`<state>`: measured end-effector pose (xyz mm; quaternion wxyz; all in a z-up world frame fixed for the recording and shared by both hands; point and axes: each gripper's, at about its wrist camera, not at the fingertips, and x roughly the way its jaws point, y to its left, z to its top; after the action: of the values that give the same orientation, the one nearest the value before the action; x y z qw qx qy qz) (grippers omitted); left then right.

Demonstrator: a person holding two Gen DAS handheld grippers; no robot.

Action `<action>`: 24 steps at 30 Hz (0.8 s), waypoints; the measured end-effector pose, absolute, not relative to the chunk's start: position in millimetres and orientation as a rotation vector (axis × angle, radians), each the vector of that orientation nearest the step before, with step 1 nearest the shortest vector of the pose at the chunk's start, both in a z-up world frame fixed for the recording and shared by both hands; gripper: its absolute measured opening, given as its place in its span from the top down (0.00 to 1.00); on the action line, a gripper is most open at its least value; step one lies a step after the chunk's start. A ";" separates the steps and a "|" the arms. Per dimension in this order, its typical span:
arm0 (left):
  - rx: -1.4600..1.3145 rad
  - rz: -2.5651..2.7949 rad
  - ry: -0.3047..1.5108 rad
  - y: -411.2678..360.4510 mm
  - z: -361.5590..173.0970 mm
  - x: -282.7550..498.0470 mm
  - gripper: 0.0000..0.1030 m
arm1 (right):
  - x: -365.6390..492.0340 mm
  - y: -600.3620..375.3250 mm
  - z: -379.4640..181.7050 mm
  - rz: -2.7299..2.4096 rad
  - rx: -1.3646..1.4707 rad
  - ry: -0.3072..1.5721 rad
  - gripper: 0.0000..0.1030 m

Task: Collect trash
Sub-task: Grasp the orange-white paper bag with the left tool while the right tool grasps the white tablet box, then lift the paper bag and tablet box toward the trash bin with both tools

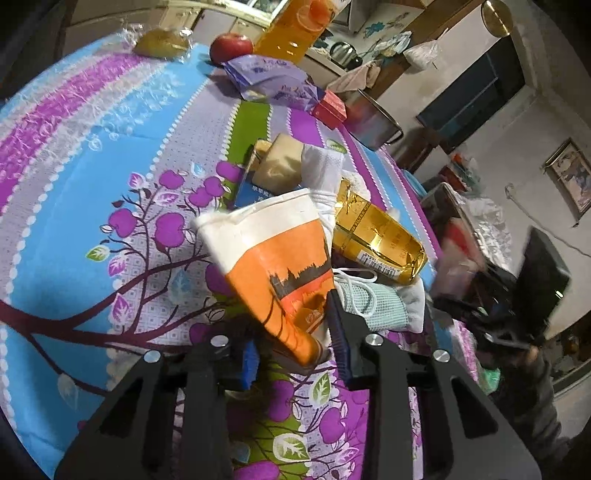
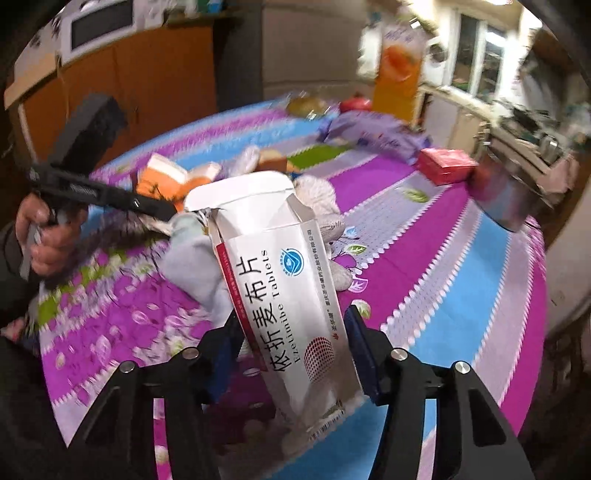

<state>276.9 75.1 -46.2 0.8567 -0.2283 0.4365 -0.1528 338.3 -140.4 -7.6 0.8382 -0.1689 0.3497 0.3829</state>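
In the left wrist view my left gripper (image 1: pixel 291 325) is shut on a flattened orange and white carton (image 1: pixel 273 251), which sticks up and forward over the flowered tablecloth (image 1: pixel 92 166). In the right wrist view my right gripper (image 2: pixel 291 321) is shut on a white tablet box (image 2: pixel 280 280) with its top flap torn open; both blue pads touch its sides. That view is blurred. Beyond the box, a hand (image 2: pixel 48 236) holds the left gripper with the orange carton (image 2: pixel 166 177). The right gripper (image 1: pixel 498 314) shows as a blur at the right of the left view.
A gold packet (image 1: pixel 376 236), white cloth (image 1: pixel 321 173), pale green cloth (image 1: pixel 369 299) and blue box (image 1: pixel 251 184) lie mid-table. Farther back are a purple packet (image 1: pixel 273 79), red box (image 1: pixel 330 107), apple (image 1: pixel 231 46), juice bottle (image 1: pixel 295 26) and metal pot (image 1: pixel 369 122).
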 end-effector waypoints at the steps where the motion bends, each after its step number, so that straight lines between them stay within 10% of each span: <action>1: -0.475 -0.312 0.910 74.7 -45.3 275.5 0.79 | 331.8 -144.4 -4.8 0.784 -0.327 0.723 0.46; 24: -0.332 -0.201 0.788 50.7 -21.4 233.2 0.89 | 217.2 -196.5 14.7 0.383 0.053 0.539 0.46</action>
<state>233.2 50.7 -21.4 0.9051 -0.1605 0.3816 -0.0972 217.2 -196.5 14.7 0.9455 0.0261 0.2646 0.1879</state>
